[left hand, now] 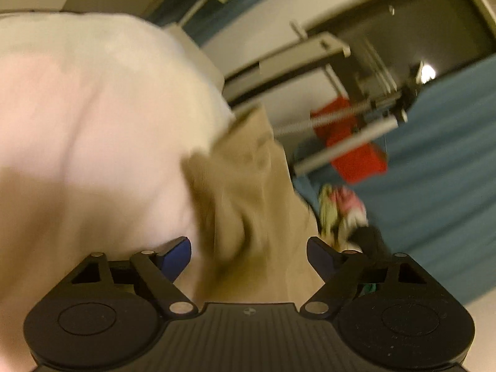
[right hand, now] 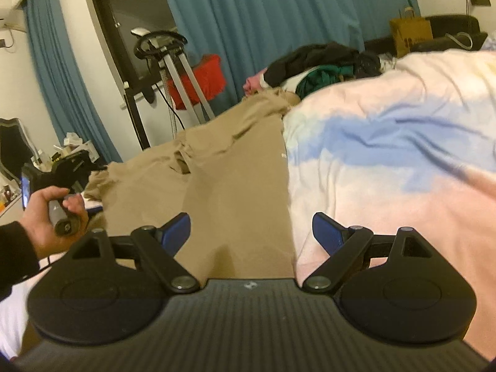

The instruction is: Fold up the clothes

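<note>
Tan trousers (right hand: 229, 167) lie stretched along the left side of a bed covered in a pink, white and blue sheet (right hand: 387, 142). My right gripper (right hand: 251, 232) is open, its blue-padded jaws wide apart just above the near end of the trousers, holding nothing. In the left wrist view, which is blurred and tilted, the trousers (left hand: 248, 192) bunch up in front of my left gripper (left hand: 248, 254), which is open and empty. The left gripper (right hand: 59, 170) also shows in the right wrist view, held in a hand at the bed's left edge.
A pile of dark, green and pink clothes (right hand: 322, 62) sits at the far end of the bed. A metal stand (right hand: 176, 71) and a red item (right hand: 201, 77) stand beside blue curtains (right hand: 263, 15). A brown paper bag (right hand: 409, 34) is at the back right.
</note>
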### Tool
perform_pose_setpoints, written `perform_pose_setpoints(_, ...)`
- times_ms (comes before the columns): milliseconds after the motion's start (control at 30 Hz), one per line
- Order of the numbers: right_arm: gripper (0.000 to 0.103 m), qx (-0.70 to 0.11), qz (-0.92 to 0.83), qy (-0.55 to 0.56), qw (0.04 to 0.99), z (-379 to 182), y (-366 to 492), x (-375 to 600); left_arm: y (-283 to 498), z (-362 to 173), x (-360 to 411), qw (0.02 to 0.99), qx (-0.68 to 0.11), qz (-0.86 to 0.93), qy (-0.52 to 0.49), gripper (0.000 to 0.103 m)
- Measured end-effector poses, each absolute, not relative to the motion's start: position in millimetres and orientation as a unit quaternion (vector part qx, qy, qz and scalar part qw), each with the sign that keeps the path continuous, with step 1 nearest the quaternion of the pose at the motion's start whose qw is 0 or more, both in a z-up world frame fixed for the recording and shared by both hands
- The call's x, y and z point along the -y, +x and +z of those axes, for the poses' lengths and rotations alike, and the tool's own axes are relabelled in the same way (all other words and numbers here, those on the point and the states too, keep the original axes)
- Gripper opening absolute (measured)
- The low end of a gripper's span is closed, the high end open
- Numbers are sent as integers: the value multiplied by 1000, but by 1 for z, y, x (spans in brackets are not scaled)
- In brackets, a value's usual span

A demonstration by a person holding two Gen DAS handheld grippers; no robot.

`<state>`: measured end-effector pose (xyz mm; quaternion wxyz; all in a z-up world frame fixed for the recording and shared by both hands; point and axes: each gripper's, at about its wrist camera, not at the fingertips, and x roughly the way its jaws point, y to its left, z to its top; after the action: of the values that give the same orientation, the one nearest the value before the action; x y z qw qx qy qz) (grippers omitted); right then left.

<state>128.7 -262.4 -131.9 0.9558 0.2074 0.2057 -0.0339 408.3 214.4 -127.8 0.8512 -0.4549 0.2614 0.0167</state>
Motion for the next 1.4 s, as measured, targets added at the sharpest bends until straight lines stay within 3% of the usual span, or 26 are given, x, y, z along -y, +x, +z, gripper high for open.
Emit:
perform_pose_setpoints(100,87,-213,-35,214,953,-140,139,266,433,-125,-211,873,-249,27,-419,80)
perform_pose_setpoints(167,87,-215,-36,220,951,-144,144,269,451,-121,-204,891,-246,35,-381,72)
perform_pose_setpoints(233,87,-217,-39,226,949,-146,146,271,463,-110,-196,906,-246,42,-340,49)
perform_pose_setpoints(267,87,-218,-40,227,948,-147,147,272,469,-104,-190,913,-248,42,-321,16)
perform_pose_setpoints(300,87,-218,-42,228,948,-147,147,272,475,-98,-184,920,-249,43,-298,10)
perform_pose_setpoints(500,87,-201,-43,212,955,-138,141,269,482,-39,-116,966,-228,29,-119,7)
perform_pose_setpoints(633,87,-193,-48,227,953,-131,132,274,463,4,-31,977,-209,-13,22,6)
perform_pose_setpoints(800,87,-189,-54,235,952,-127,124,279,423,26,77,970,-204,-75,113,6)
perform_pose_setpoints(1033,87,-188,-59,252,947,-130,123,287,407,-43,185,948,-256,-112,151,8)
perform_pose_setpoints(1067,87,-188,-59,254,947,-132,123,288,409,-59,193,945,-271,-114,145,11)
perform_pose_setpoints(1133,87,-189,-60,257,946,-135,124,292,416,-86,200,937,-302,-123,125,27)
perform_pose_setpoints(1200,87,-190,-62,261,944,-138,126,294,420,-102,200,934,-317,-128,107,49)
perform_pose_setpoints(1400,87,-193,-59,260,944,-141,133,296,388,-71,146,934,-316,-162,37,74)
